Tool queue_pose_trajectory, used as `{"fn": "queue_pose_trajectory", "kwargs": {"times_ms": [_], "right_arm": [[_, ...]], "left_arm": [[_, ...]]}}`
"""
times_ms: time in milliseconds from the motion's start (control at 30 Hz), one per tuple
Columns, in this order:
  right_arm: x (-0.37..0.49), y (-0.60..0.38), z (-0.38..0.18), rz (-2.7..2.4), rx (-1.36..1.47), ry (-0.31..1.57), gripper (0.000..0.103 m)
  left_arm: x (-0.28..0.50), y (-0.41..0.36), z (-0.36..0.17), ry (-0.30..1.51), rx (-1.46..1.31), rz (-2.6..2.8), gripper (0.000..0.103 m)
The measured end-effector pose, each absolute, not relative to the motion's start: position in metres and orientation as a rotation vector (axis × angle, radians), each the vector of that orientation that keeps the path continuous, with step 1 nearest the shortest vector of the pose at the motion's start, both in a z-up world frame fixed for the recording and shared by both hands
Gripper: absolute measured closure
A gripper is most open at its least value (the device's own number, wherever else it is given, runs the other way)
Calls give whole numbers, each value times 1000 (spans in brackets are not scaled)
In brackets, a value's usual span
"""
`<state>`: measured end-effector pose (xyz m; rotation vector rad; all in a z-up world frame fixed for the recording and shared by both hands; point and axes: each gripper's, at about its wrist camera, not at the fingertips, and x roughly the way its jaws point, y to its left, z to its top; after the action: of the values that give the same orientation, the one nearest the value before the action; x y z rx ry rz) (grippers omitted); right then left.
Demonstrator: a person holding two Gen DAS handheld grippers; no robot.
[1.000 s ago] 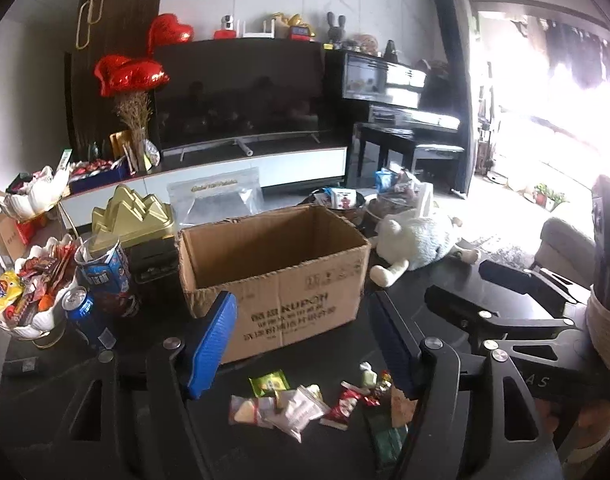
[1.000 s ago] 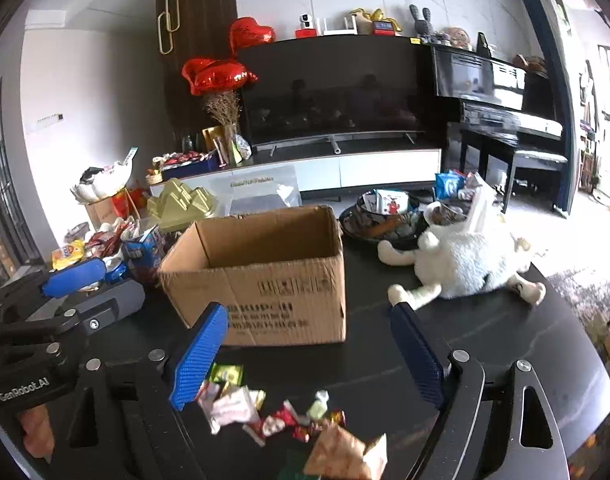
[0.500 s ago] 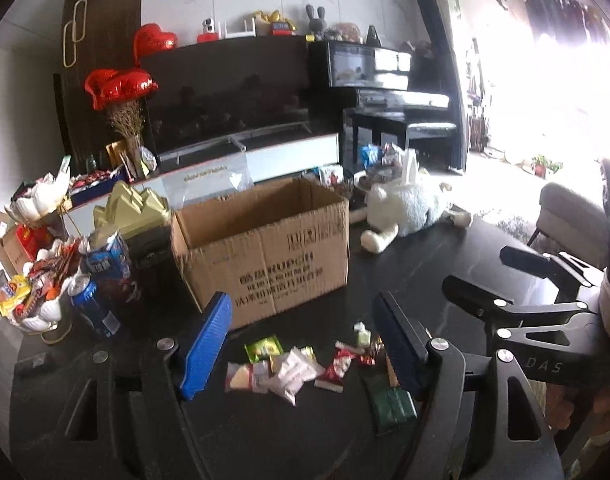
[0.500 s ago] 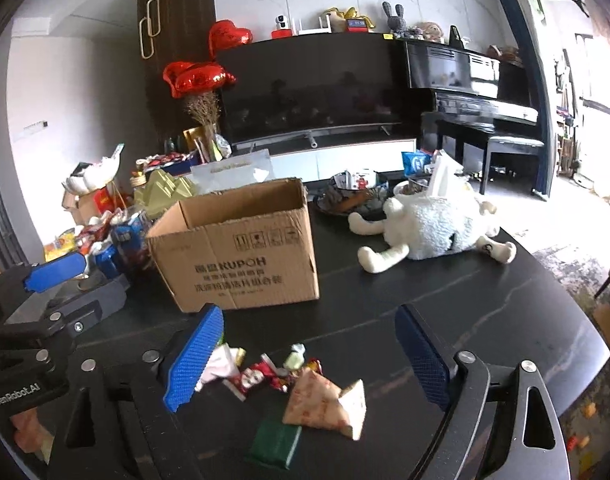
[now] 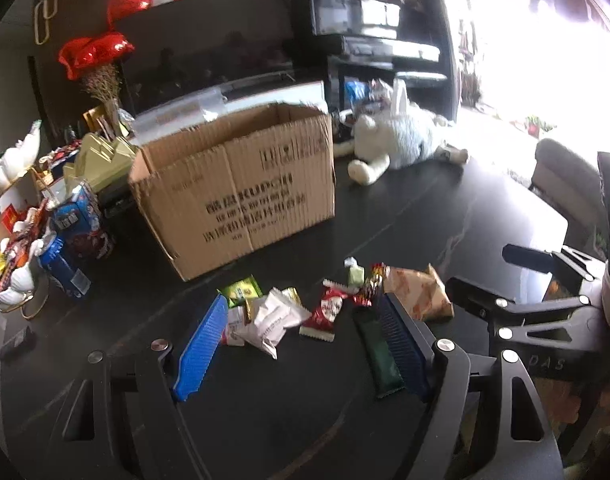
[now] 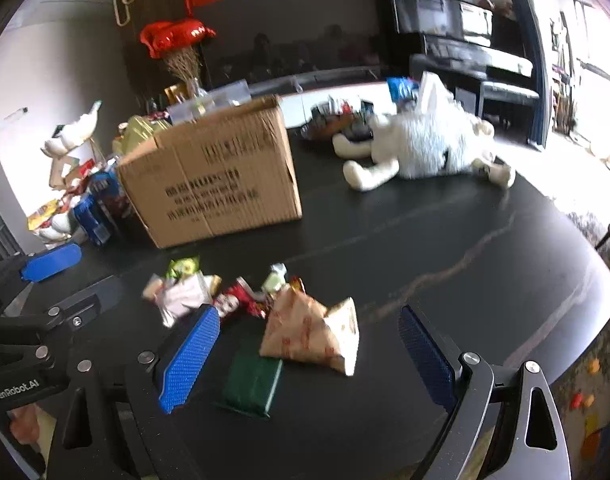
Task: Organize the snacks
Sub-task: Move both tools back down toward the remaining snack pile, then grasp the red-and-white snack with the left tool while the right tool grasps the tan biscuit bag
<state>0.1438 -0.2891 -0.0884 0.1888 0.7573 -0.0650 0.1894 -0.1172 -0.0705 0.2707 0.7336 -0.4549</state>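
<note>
Loose snack packets lie on the black table in front of an open cardboard box [image 5: 241, 184] [image 6: 217, 176]. Among them are a white packet [image 5: 273, 320], a red packet [image 5: 323, 312], a green packet [image 5: 241, 290], a dark green bar [image 5: 379, 354] [image 6: 251, 378] and a tan triangular pack [image 5: 419, 292] [image 6: 313, 330]. My left gripper [image 5: 301, 348] is open, above the table just short of the white and red packets. My right gripper [image 6: 305, 356] is open, with the tan pack and the green bar between its fingers' line of sight.
A white plush toy [image 5: 397, 142] [image 6: 421, 144] lies behind and right of the box. Cans, a blue snack bag [image 5: 79, 220] and a white dish of snacks [image 5: 9, 276] crowd the table's left side. A bowl of snacks [image 6: 337, 120] stands behind the box.
Both grippers have tilted down and drawn closer to the snack pile; the packets now sit higher and larger in both views. Both stay open.
</note>
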Motion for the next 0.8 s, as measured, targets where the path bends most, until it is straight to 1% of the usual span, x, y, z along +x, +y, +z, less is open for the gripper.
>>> {"fn": "queue_pose_trajectory", "kwargs": {"times_ms": [433,567,700,800], "right_arm": [[163,-295,-124,-74,210,836,11],[169,-298,-133,-92,215,857,11],[174,-298,-140,-87,214,880,11],[178,-299,-144,-94,209,892,11]], "left_arm": [[218,-130,-119,874,296,-572,27],[230,-136,-129,900,318,-605,32],[240,-142,-138,914,334,-650,36],[247,-146,-145,918,357,-646,41]]}}
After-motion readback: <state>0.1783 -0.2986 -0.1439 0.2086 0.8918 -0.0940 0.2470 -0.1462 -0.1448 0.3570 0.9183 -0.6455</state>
